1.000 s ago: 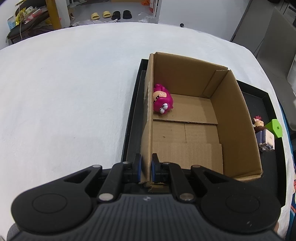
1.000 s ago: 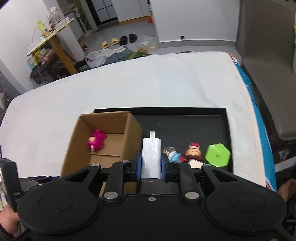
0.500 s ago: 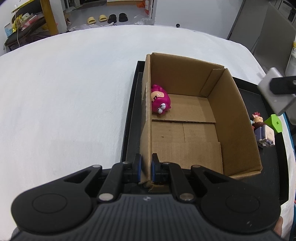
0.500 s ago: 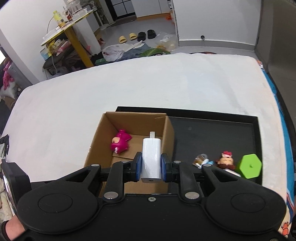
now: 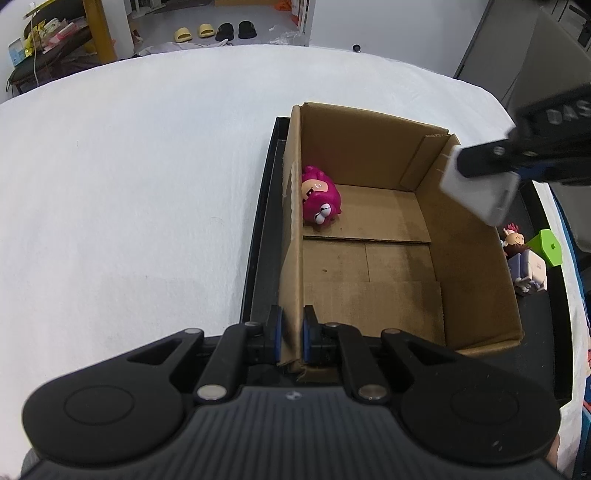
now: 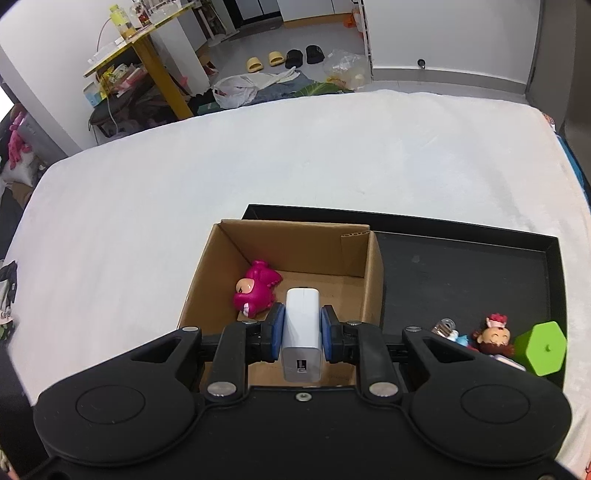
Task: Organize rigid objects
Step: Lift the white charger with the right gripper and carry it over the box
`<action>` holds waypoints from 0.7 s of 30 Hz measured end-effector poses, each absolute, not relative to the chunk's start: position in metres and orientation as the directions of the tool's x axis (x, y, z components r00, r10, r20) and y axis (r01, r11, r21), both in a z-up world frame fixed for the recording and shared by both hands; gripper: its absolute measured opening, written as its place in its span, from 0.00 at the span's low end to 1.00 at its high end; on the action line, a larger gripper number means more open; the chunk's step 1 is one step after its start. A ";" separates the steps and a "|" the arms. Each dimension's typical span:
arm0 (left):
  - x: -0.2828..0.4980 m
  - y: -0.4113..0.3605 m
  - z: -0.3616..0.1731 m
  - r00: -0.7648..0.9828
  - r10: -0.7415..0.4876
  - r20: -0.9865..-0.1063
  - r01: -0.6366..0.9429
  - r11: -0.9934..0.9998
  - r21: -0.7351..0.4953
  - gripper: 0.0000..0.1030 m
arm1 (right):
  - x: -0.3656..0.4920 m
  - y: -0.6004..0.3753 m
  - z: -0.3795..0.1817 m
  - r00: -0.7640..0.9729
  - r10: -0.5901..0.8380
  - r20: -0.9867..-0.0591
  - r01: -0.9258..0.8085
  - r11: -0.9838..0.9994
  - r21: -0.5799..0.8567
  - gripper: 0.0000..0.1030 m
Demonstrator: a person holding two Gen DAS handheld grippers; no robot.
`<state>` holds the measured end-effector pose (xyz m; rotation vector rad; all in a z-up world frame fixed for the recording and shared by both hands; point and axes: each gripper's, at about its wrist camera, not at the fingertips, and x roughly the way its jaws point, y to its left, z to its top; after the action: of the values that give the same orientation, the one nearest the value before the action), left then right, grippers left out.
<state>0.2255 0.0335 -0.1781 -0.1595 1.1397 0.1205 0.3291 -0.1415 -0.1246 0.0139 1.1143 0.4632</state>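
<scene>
Toy [image 5: 319,199] in box [image 5: 476,258]; box on tray [image 6: 461,273]; figurines [image 6: 493,334] right.

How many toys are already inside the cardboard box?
1. The pink toy lies on the floor of the cardboard box, by its left wall. The white charger is still held above.

We see a pale floor [image 6: 258,44] beyond the white-covered table [image 6: 258,155] — yellow and black slippers [image 6: 284,59] lined up, a yellow-legged side table [image 6: 147,48] cluttered at left, white walls [image 6: 443,33] behind.
</scene>
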 end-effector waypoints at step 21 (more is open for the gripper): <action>0.229 0.034 -0.181 0.407 -0.003 -0.913 -0.182 0.980 -0.084 0.09 | 0.350 -0.116 -0.146 0.375 0.404 -0.835 -0.337 0.898 0.283 0.21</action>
<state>0.2286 0.0338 -0.1806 -0.1808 1.1473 0.1139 0.3499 -0.1164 -0.1465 0.0691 1.0880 0.4744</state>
